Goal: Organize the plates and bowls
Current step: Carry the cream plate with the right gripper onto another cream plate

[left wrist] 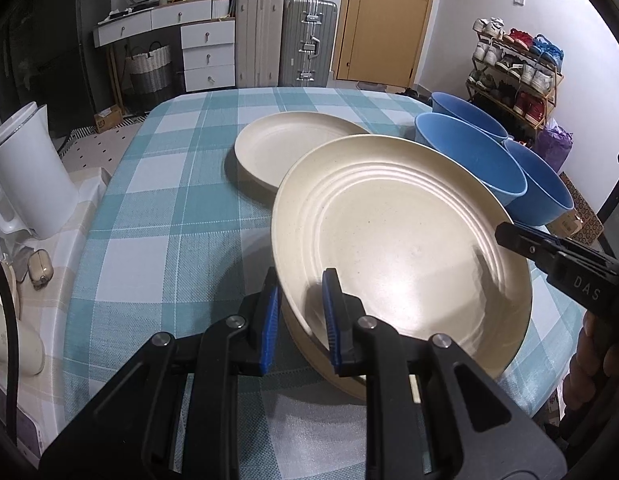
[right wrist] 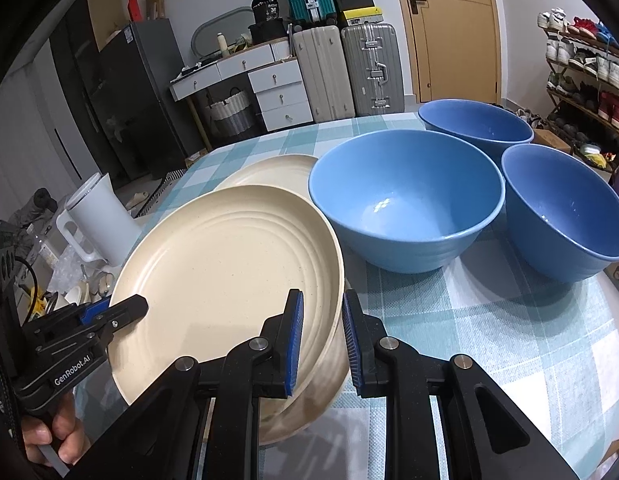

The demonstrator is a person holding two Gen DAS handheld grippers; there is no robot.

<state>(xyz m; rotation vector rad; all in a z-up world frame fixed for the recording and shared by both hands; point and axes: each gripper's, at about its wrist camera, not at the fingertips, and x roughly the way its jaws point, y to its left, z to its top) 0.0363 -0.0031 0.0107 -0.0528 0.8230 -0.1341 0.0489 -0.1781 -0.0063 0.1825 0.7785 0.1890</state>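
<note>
**Both grippers straddling one plate rim**

Left wrist view: left gripper (left wrist: 299,312) sits narrow around the near rim of the top cream plate (left wrist: 401,240), tilted on another plate. Grip looks loose, so it could slide off.

Right wrist view: right gripper (right wrist: 321,340) likewise straddles the rim; only here all three blue bowls (right wrist: 405,200) show fully.

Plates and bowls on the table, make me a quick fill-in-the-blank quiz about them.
1. The bowls number ____.
2. Their colour is ____.
3. The left gripper and right gripper each straddle the rim of the near ____.
4. The tablecloth pattern is ____.

Missing words: three; blue; plate; checked
</note>
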